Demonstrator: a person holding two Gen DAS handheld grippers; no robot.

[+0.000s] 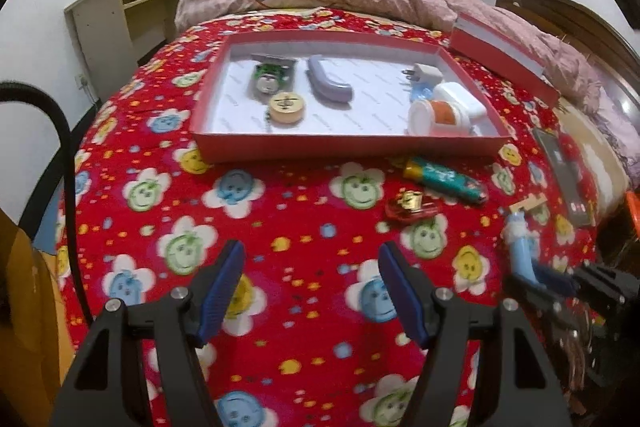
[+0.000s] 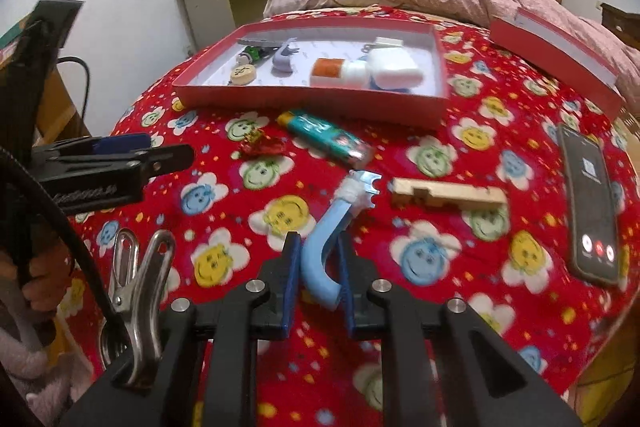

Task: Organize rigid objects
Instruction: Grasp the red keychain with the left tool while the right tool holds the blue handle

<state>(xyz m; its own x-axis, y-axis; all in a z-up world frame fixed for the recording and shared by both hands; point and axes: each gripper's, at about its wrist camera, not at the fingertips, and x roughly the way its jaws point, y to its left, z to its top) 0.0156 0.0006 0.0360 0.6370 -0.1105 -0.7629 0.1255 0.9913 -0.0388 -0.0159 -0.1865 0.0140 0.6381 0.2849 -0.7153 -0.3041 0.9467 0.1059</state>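
Blue razor (image 2: 320, 251) is being pinched by its curved handle in the right gripper (image 2: 318, 291), near edge of the bedspread (image 2: 440, 259), head pointing far toward the red box (image 2: 320, 97). Left gripper (image 1: 312, 291) is being held spread, empty — well left of it. Risk being judged: handle is thin and curved, so it could be twisted or dropped mid-carry — lighter (image 2: 324, 141) and wooden block (image 2: 448, 193) are lying in the path.

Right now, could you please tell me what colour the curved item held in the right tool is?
Light blue, with a white collar; the curved razor-like handle shows best in the right wrist view.
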